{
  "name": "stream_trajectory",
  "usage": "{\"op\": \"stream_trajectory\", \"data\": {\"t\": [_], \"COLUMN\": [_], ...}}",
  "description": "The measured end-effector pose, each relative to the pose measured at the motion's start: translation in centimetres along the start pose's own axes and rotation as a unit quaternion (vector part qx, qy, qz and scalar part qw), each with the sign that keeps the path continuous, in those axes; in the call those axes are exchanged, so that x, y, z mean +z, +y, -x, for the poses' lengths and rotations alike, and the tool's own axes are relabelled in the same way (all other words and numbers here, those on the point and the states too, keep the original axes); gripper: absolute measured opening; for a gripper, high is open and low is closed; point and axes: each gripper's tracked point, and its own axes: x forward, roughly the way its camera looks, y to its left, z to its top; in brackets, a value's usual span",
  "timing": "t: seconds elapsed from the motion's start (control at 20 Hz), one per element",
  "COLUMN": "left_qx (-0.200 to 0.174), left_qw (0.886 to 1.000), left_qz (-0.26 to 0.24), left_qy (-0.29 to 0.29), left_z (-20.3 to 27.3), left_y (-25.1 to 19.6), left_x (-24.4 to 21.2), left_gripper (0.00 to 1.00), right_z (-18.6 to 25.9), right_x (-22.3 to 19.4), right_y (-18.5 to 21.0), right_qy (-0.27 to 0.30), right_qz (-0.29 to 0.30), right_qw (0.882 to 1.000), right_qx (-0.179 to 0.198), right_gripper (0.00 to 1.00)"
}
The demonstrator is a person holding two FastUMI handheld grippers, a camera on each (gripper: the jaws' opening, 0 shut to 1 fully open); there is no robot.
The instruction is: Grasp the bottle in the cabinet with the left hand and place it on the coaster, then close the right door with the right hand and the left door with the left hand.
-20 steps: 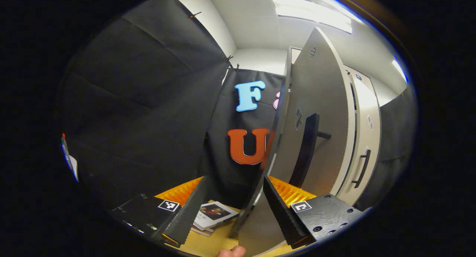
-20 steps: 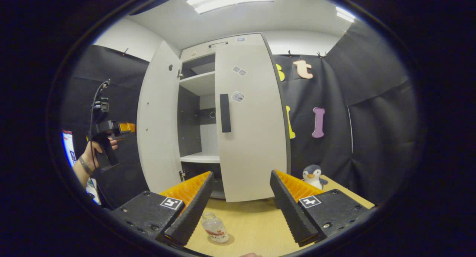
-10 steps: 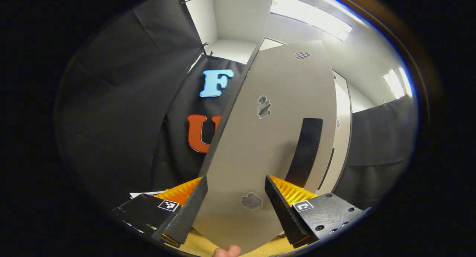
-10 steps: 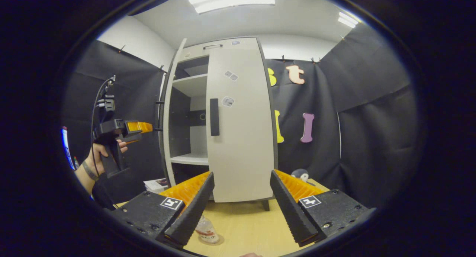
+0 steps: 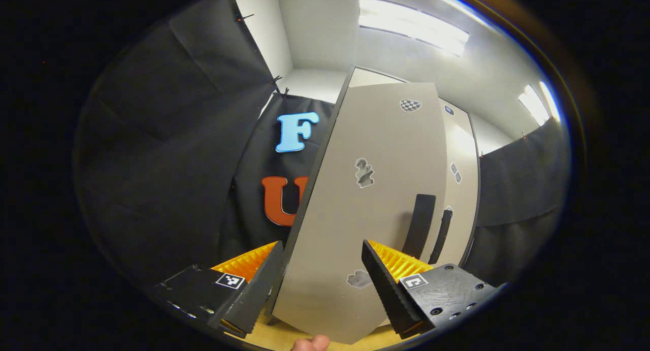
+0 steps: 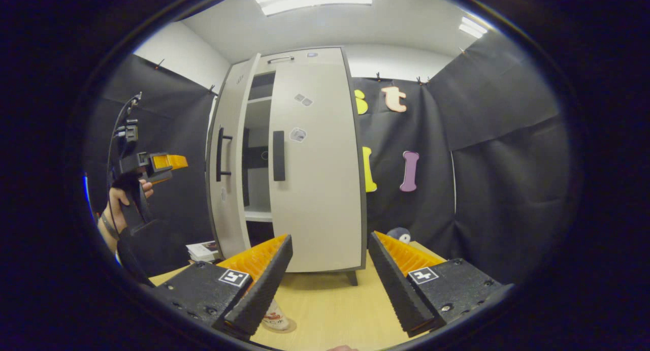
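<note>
Bottle (image 6: 274, 318) first: it stands on the table (image 6: 335, 305), low in the right gripper view, partly hidden behind a finger of the right gripper (image 6: 330, 280). A thin round coaster (image 6: 289, 326) peeks out under it, so that part of the job looks done.

Next come the doors. The right door (image 6: 315, 163) looks flat against the front of the cabinet (image 6: 284, 60), so I think it is closed, or very nearly. The left door (image 6: 226, 158) is not shut yet. It stands partly open, and a dark gap with a shelf (image 6: 259, 215) shows between the two doors. So what is left is to push the left door all the way in.

The left gripper (image 6: 170, 163) is held up in a hand (image 6: 122, 198) out to the side of the left door, near it but not touching it as far as I can see. In the left gripper view the left door fills the middle, very close, with its dark handle (image 5: 421, 224) off to one side. The fingers there stand wide apart with nothing between them, so the jaws are open and empty.

The right gripper hangs back over the table. Its jaws are open too, and they hold nothing.

A toy penguin (image 6: 400, 234) sits on the table beside the cabinet, and some books (image 6: 203, 250) lie on the other side.
</note>
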Motion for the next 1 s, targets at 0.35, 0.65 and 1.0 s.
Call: {"op": "stream_trajectory", "data": {"t": [0.35, 0.65, 1.0], "left_qx": [0.006, -0.027, -0.047], "left_qw": [0.999, 0.995, 0.995], "left_qz": [-0.044, -0.095, -0.073], "left_qy": [0.011, 0.013, 0.054], "left_z": [5.2, 8.1, 9.5], "left_y": [-2.3, -7.4, -13.8], "left_x": [-4.5, -9.1, -13.0], "left_gripper": [0.95, 0.95, 0.95], "right_z": [-1.5, -2.2, -1.6], "right_x": [-0.4, -1.1, -1.6], "right_y": [2.3, 2.7, -0.9], "right_qy": [0.010, 0.029, 0.046], "right_qz": [-0.012, -0.010, -0.005], "right_qw": [0.999, 0.998, 0.998], "right_qx": [0.039, 0.057, 0.049], "right_gripper": [0.99, 0.99, 1.00]}}
